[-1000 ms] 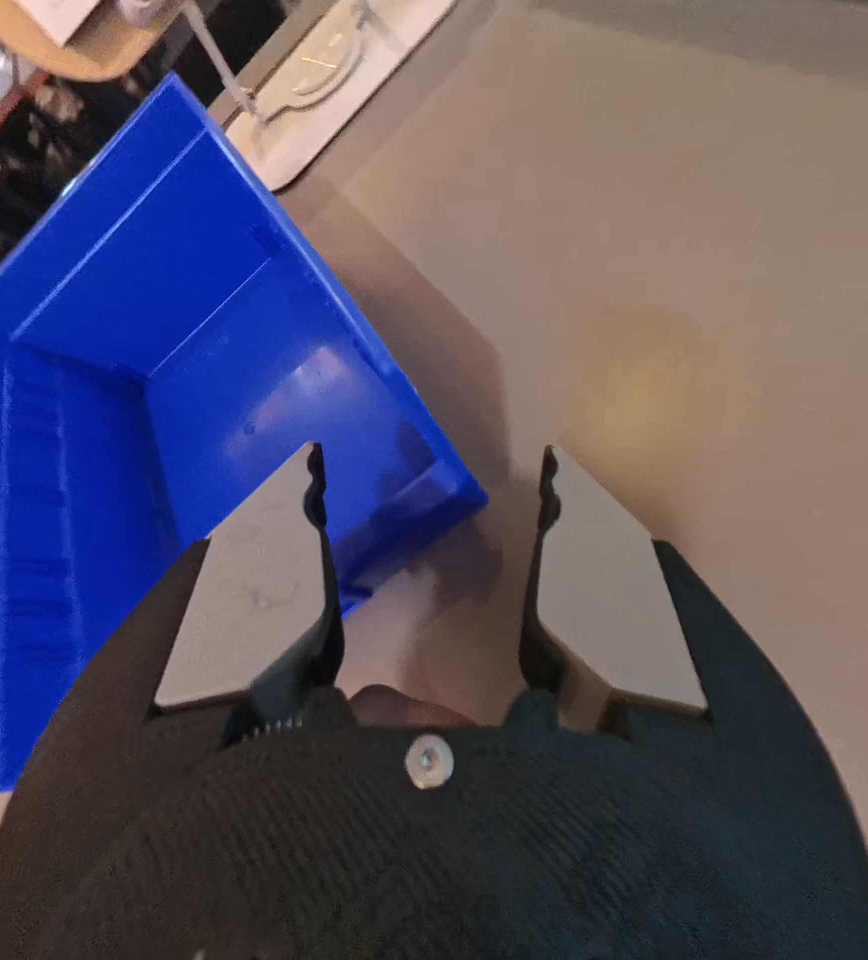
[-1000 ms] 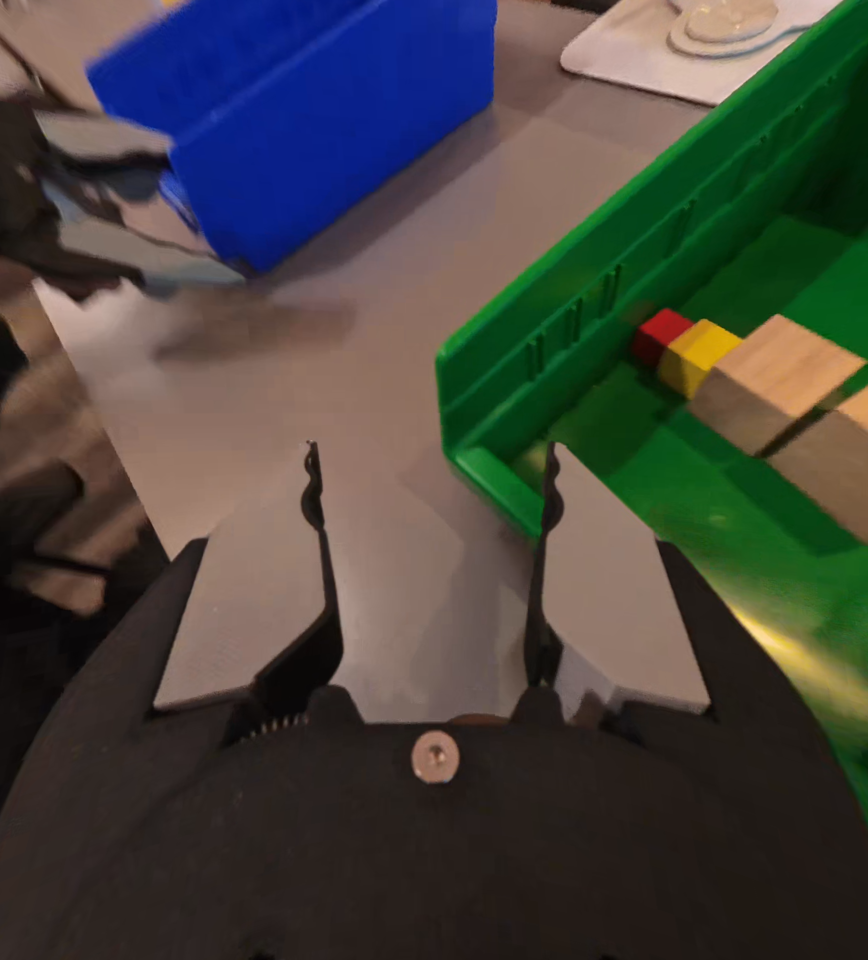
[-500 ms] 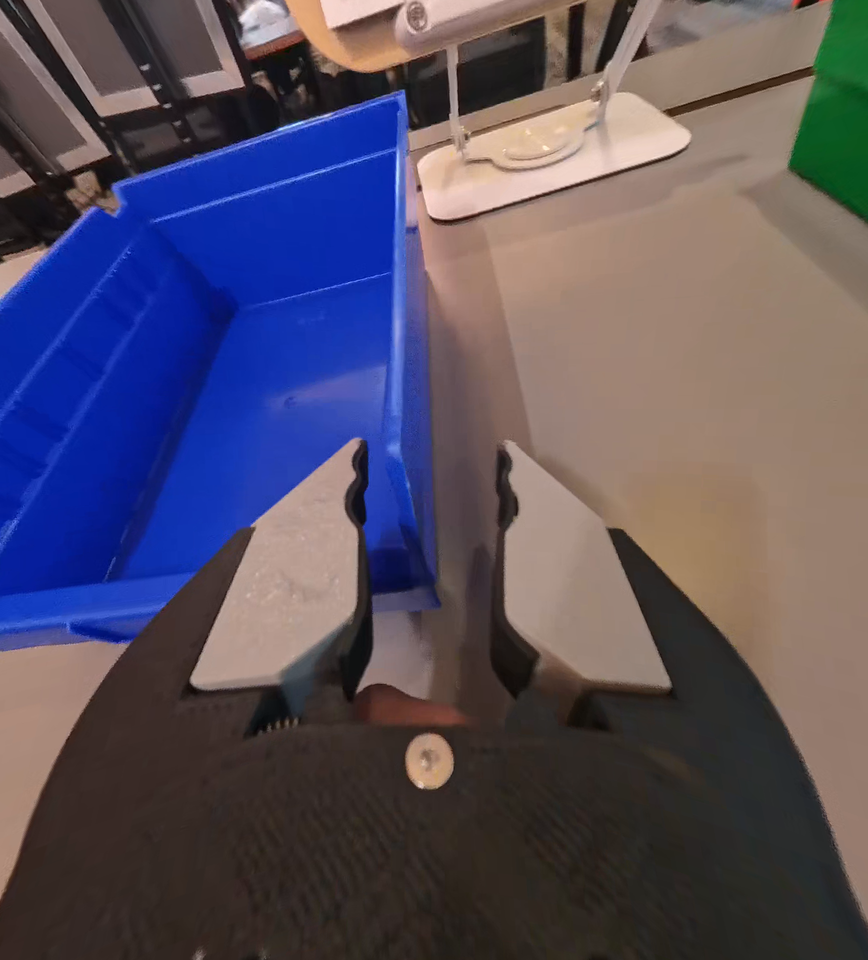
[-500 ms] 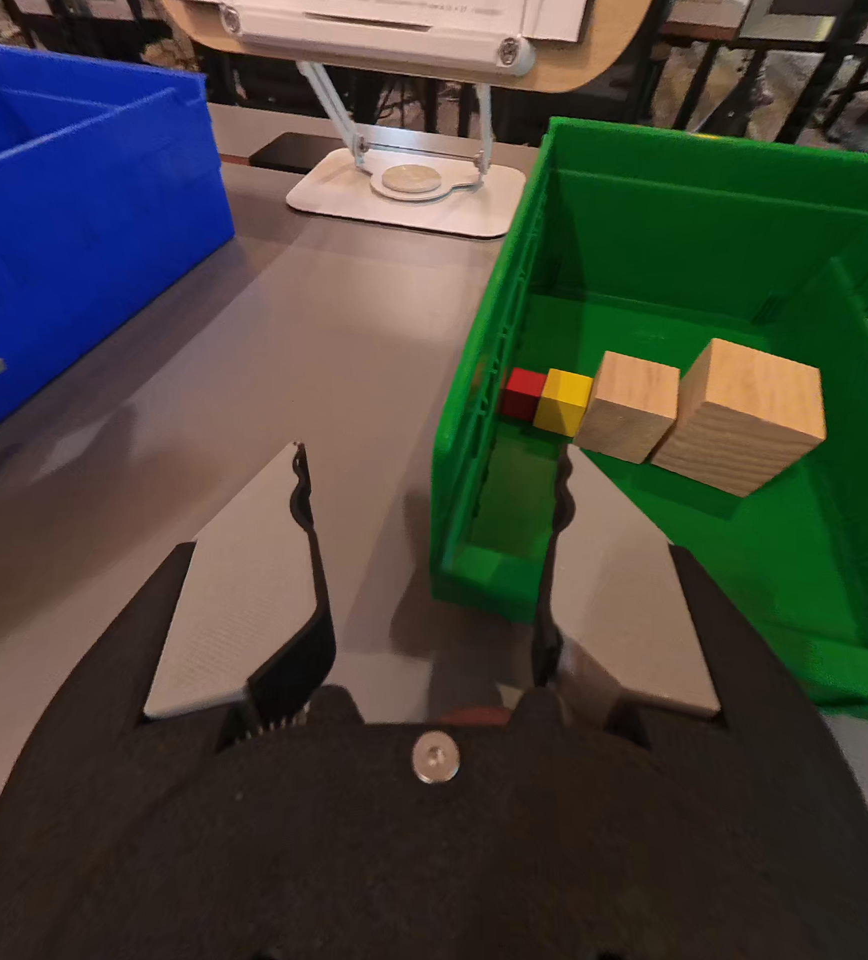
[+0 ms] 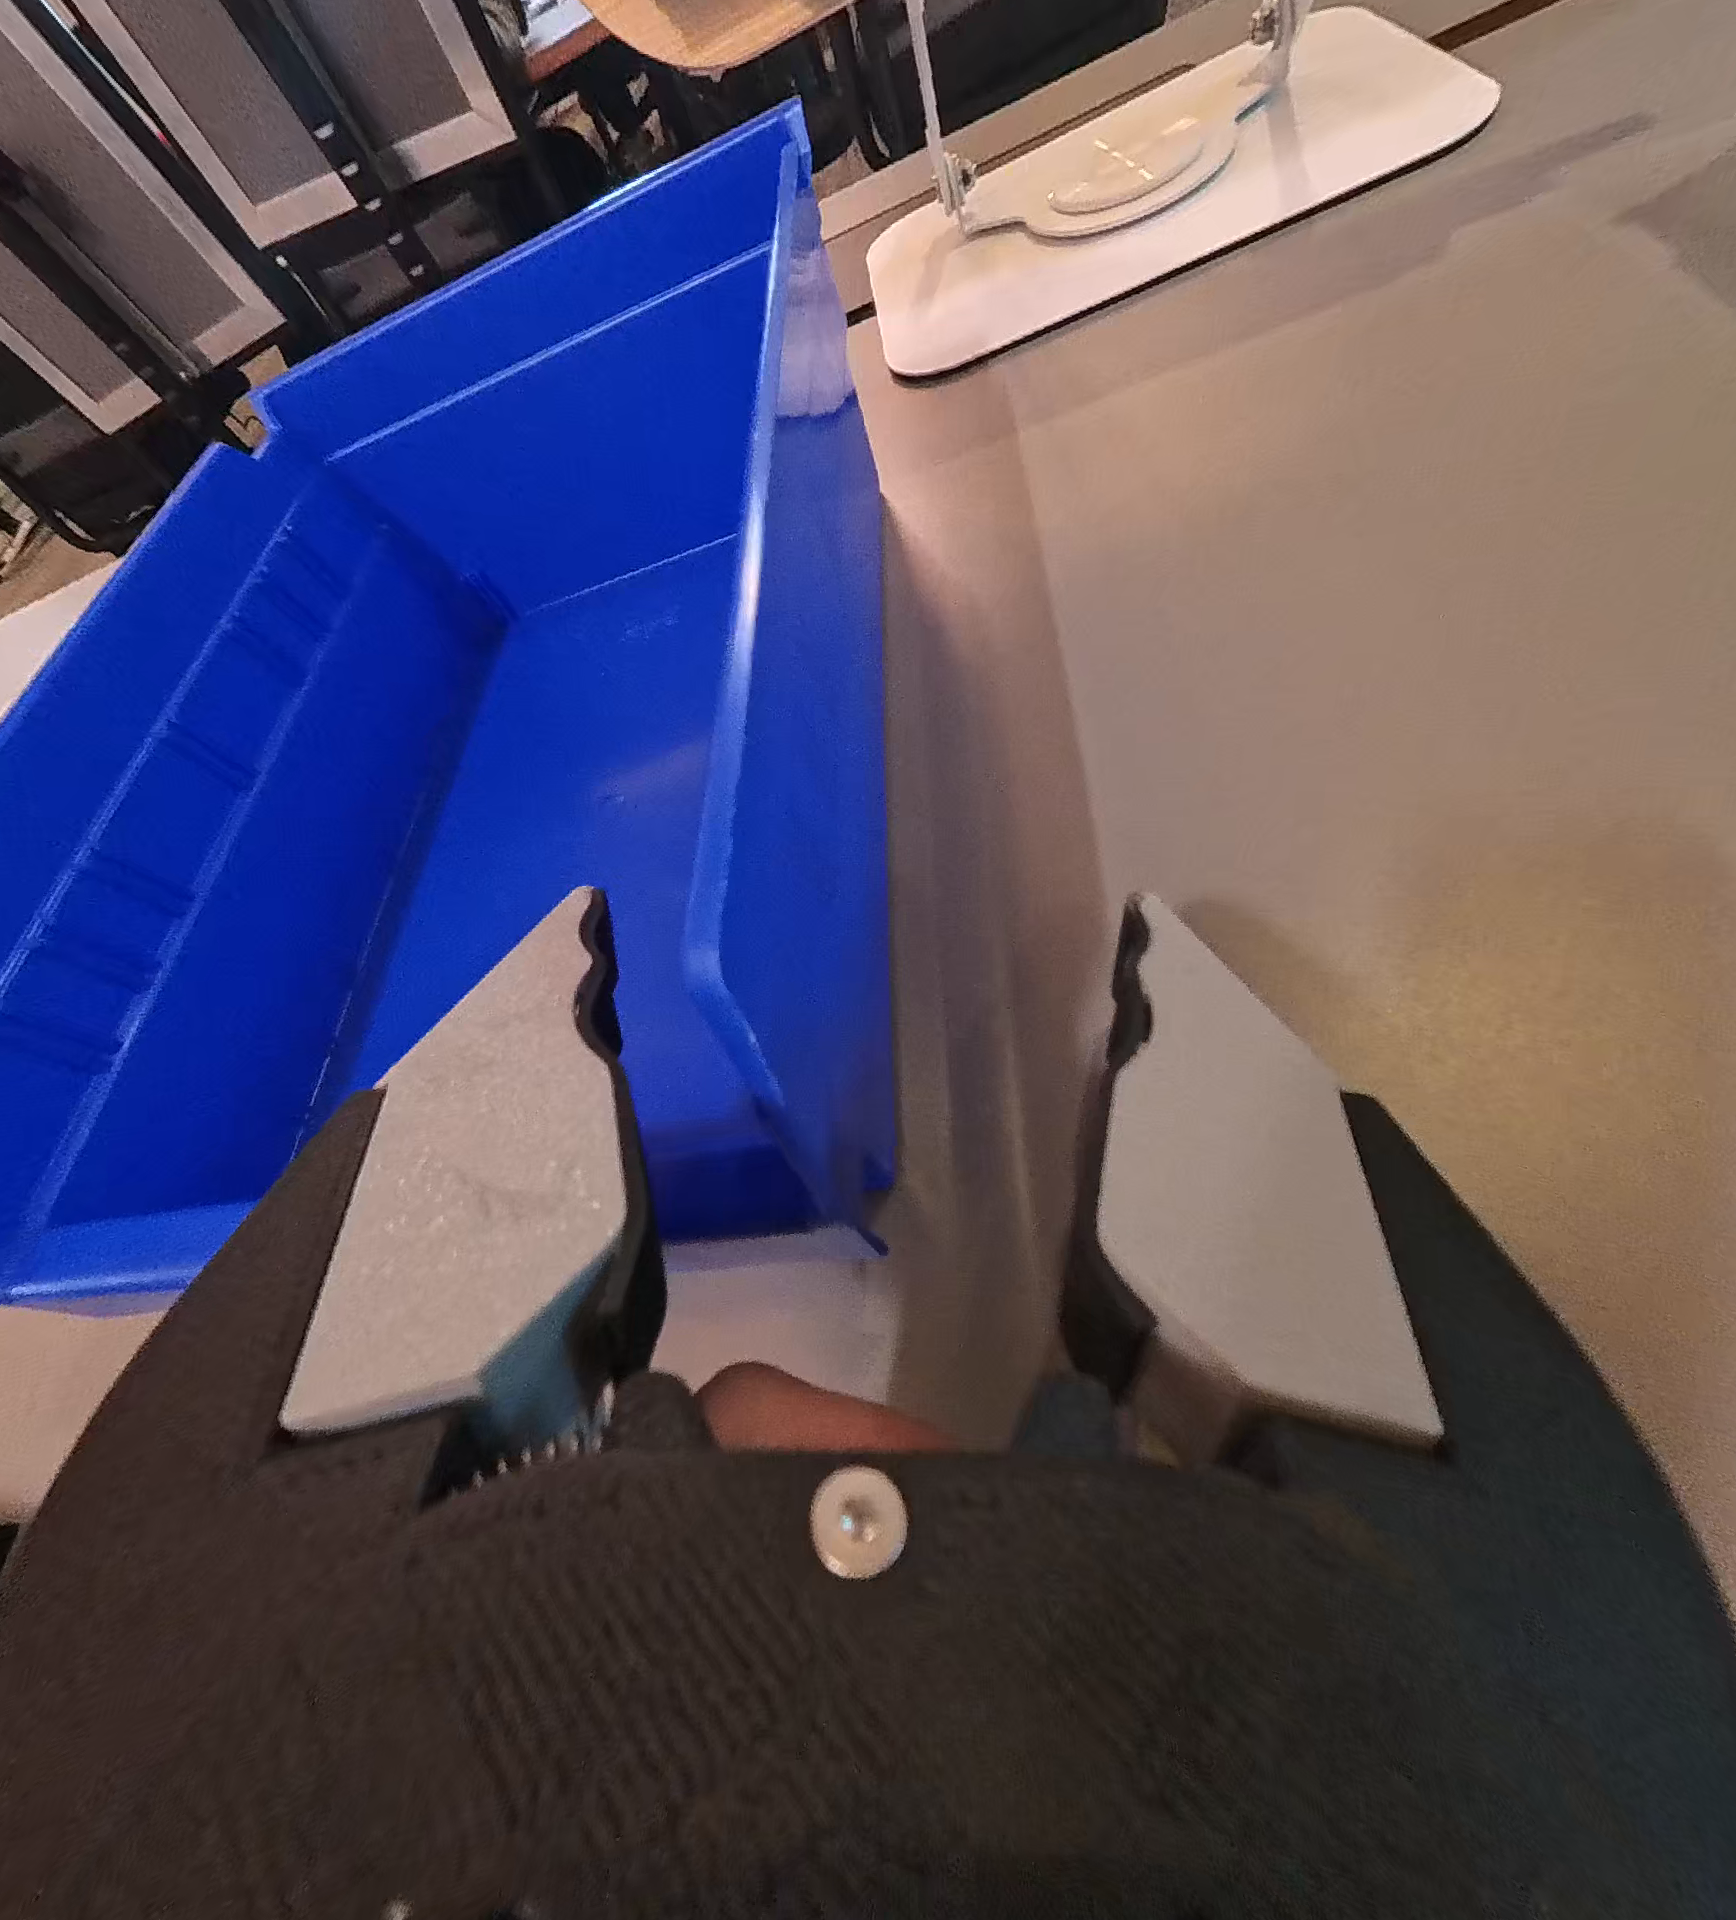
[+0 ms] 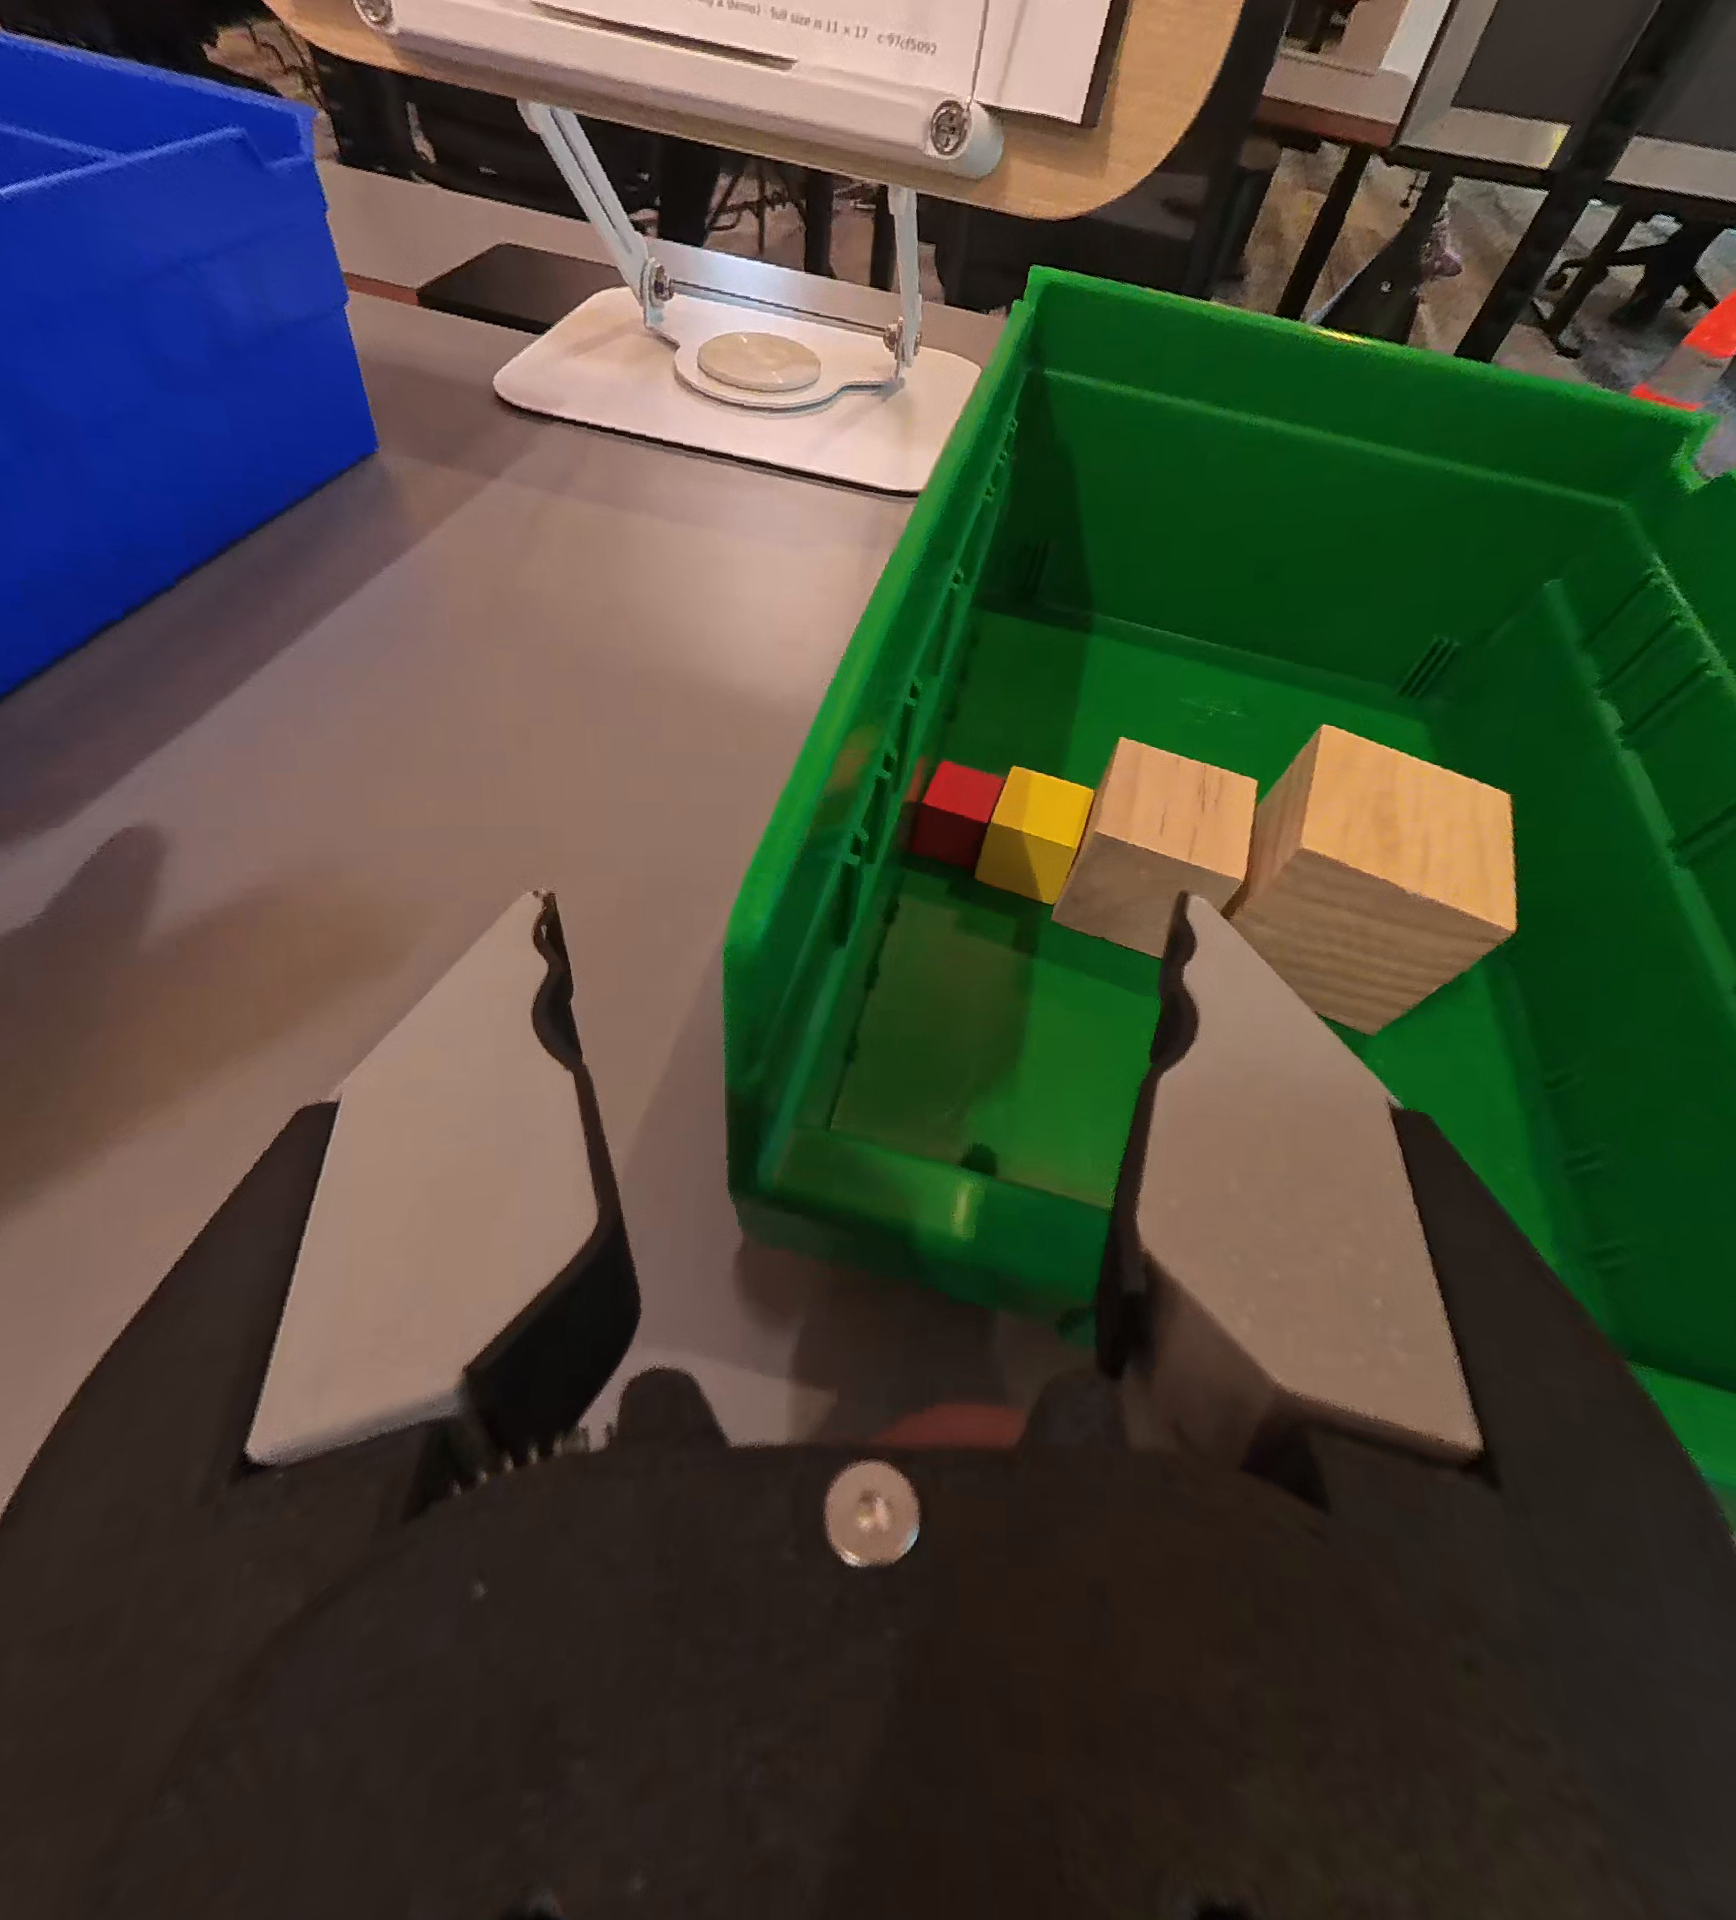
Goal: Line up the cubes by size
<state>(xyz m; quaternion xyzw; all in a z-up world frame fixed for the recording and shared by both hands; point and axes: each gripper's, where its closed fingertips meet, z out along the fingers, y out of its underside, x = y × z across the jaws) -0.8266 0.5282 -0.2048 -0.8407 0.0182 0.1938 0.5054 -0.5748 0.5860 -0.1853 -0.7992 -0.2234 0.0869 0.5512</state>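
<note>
Cubes in a row inside the green bin (image 6: 957, 623), both tools held empty above the counter.

Right tool (image 6: 859, 914) has its fingers spread wide with nothing between them, hanging over the near left corner of the green bin; just beyond its tips the red cube (image 6: 957, 821), yellow cube (image 6: 1035, 844), smaller wooden cube (image 6: 1160, 842) and larger wooden cube (image 6: 1383, 873) sit side by side, smallest against the bin's left wall. Left tool (image 5: 859, 914) is likewise spread and empty, over the near right corner of the blue bin (image 5: 220, 810). Between the two bins the grey counter (image 6: 490, 748) lies bare and broad. At its far edge stands a white stand base (image 6: 739, 405) carrying a wooden board; behind are dark chair legs and frames.
</note>
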